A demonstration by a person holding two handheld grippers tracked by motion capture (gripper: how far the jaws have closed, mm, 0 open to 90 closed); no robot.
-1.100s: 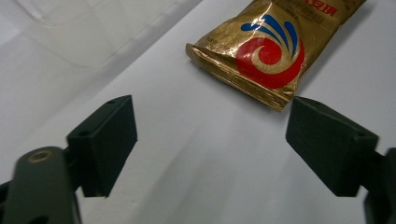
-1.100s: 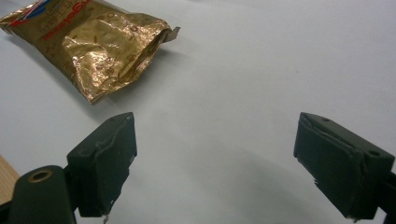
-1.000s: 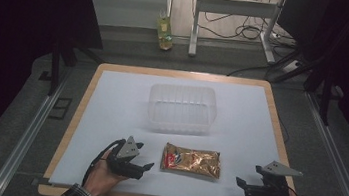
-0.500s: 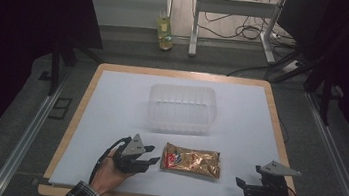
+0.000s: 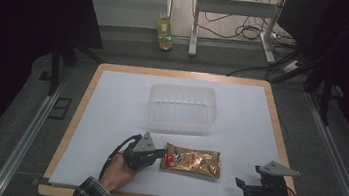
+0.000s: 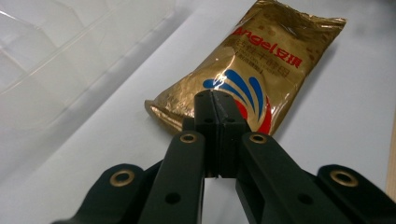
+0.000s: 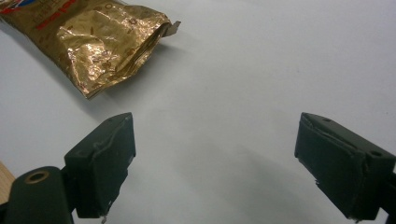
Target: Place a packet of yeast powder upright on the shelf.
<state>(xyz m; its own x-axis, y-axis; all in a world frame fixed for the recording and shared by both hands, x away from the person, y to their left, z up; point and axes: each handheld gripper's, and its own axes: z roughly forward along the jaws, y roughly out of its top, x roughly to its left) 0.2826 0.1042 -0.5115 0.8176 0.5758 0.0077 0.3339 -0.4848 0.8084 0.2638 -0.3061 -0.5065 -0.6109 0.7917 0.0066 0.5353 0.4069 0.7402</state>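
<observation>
Left gripper [image 6: 213,100] has just closed, empty, jaws at the gold packet's [image 6: 252,70] edge; reopen, straddle it. Right gripper [image 7: 215,163] waits open.

A clear plastic container [image 5: 181,109] sits ahead of the left gripper [image 5: 160,154], near it. Far beyond that, a yellowish bottle [image 5: 164,34] stands on the floor.

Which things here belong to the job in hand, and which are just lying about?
In the job:
- shiny gold foil packet with red and blue print
- left gripper, jaws shut, tips at the packet's near end
- right gripper, jaws open over bare sheet
- clear ribbed plastic tub, probably the packet's destination

Lying about:
- yellow-green bottle on the floor beyond the table
</observation>
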